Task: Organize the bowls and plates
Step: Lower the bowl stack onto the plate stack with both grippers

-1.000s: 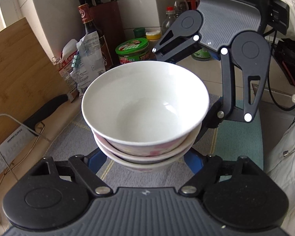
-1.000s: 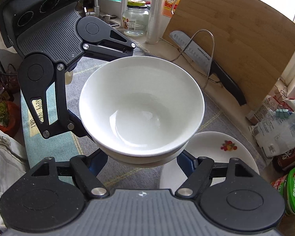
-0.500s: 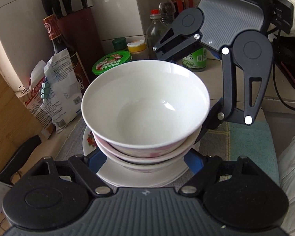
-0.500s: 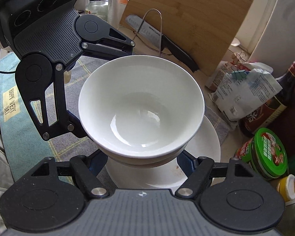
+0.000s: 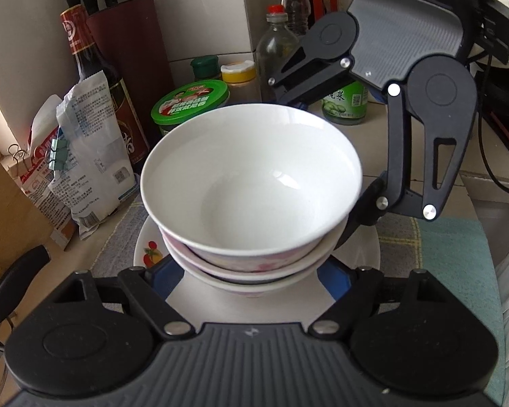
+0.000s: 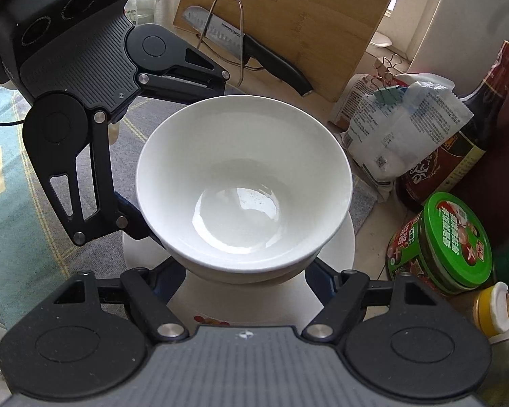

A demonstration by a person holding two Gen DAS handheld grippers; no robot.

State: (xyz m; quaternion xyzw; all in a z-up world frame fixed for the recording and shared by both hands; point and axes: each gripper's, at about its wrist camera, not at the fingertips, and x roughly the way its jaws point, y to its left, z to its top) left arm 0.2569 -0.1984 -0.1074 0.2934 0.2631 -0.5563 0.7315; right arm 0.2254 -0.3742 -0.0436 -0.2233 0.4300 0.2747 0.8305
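Together, two handheld tongs carry a stack of bowls point(image 5: 251, 186) above a white plate point(image 5: 359, 254) on the table point(image 5: 434, 183), which is spread with a checked cloth point(image 6: 13, 186). From the left wrist camera, the left tongs point(image 5: 251, 274) are clenched on the lowest bowls of the stack, one blue pad point(image 5: 164, 276) at 7 o'clock and the other at 5 o'clock of the bowls. The right tongs point(image 5: 322, 156) reach in from 2 o'clock and clasp the far side of the same stack. The right wrist camera shows the mirror view: the right tongs point(image 6: 244, 271) grip the stack from below the rim, while the left tongs point(image 6: 159, 166) enter from 10 o'clock. The top bowl is plain white and empty; the ones beneath it carry a pink pattern. The plate has a small fruit motif near its rim and lies directly under the stack; whether the stack touches it cannot be told. At 10 o'clock of the bowls in the left view stand a green-lidded jar point(image 5: 190, 105), a dark sauce bottle point(image 5: 95, 81) and clipped food packets point(image 5: 81, 156). In the right view a knife point(image 6: 244, 47) leans against a wooden cutting board point(image 6: 305, 10) at 12 o'clock.
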